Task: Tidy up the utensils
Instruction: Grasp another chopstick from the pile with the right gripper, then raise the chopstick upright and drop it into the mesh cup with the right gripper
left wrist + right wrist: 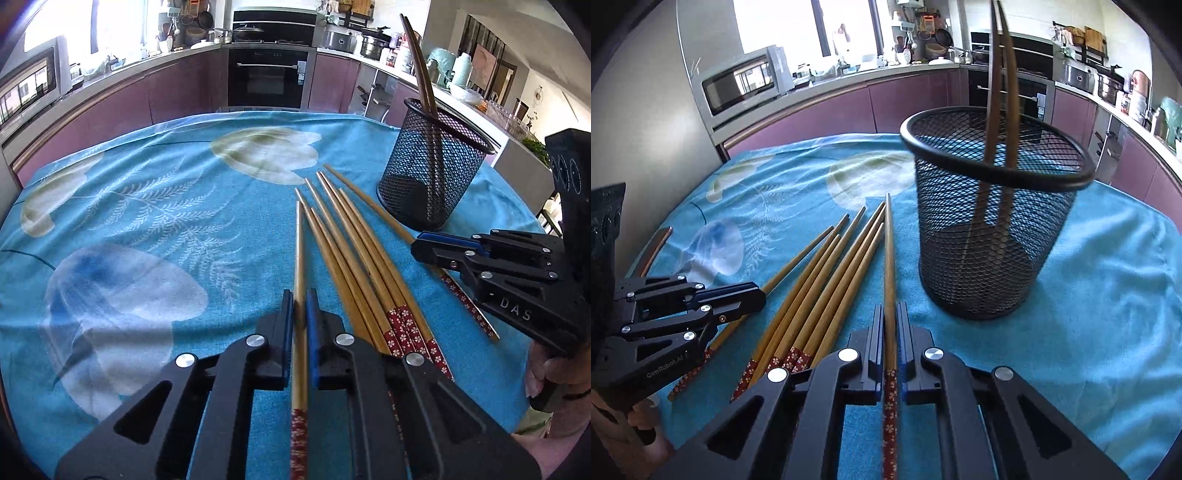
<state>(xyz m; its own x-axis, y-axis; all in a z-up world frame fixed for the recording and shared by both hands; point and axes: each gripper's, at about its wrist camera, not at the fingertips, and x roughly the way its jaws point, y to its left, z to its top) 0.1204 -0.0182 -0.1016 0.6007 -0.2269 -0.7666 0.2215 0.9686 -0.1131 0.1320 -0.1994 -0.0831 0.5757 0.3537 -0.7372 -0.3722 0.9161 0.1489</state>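
Note:
Several bamboo chopsticks (354, 266) with red flowered ends lie fanned on the blue floral cloth (147, 221). My left gripper (300, 306) is shut on the leftmost chopstick (299, 251), which runs straight out between its pads. My right gripper (890, 317) is shut on the rightmost chopstick (889, 258), beside the pile (820, 288). A black mesh cup (993, 221) stands upright just right of that stick, with two dark chopsticks (997, 74) leaning inside it. In the left wrist view the right gripper (421, 245) sits in front of the cup (432, 166). In the right wrist view the left gripper (759, 295) is at the left.
The cloth-covered table ends at a curved far edge (258, 112). Beyond it are purple kitchen cabinets, an oven (267, 77) and a microwave (742, 81). A chair back (657, 243) pokes up at the table's left edge. A person's hand (554, 369) holds the right gripper.

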